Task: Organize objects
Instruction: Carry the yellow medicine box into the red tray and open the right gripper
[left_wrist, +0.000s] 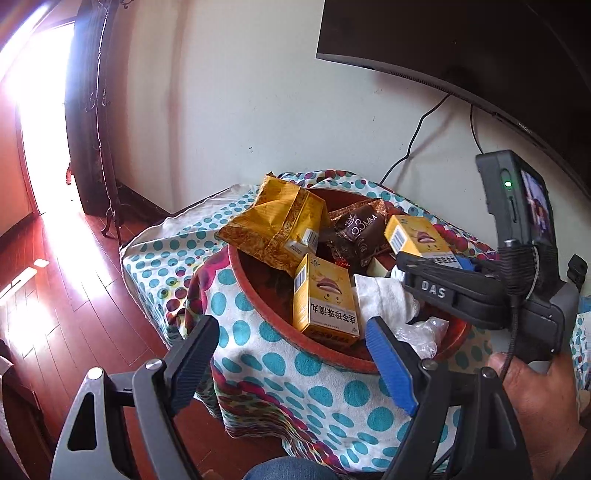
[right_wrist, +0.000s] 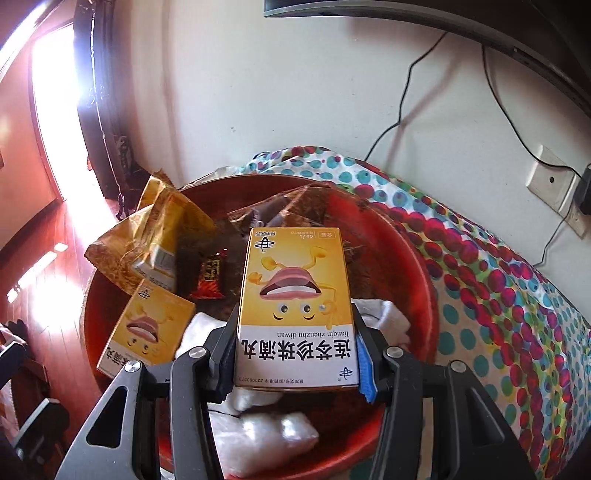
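A red basin on a dotted cloth holds snacks and boxes. My right gripper is shut on a yellow medicine box and holds it over the basin; the box and gripper also show in the left wrist view. A second yellow box leans inside the basin's near-left rim. My left gripper is open and empty, in front of the basin. A gold snack bag, a brown wrapper, a small candy and white tissue lie inside.
The dotted cloth covers a small table against the wall. A dark screen hangs above with cables and a wall socket. Wooden floor and a dark stand are to the left. A clear plastic bag lies in the basin.
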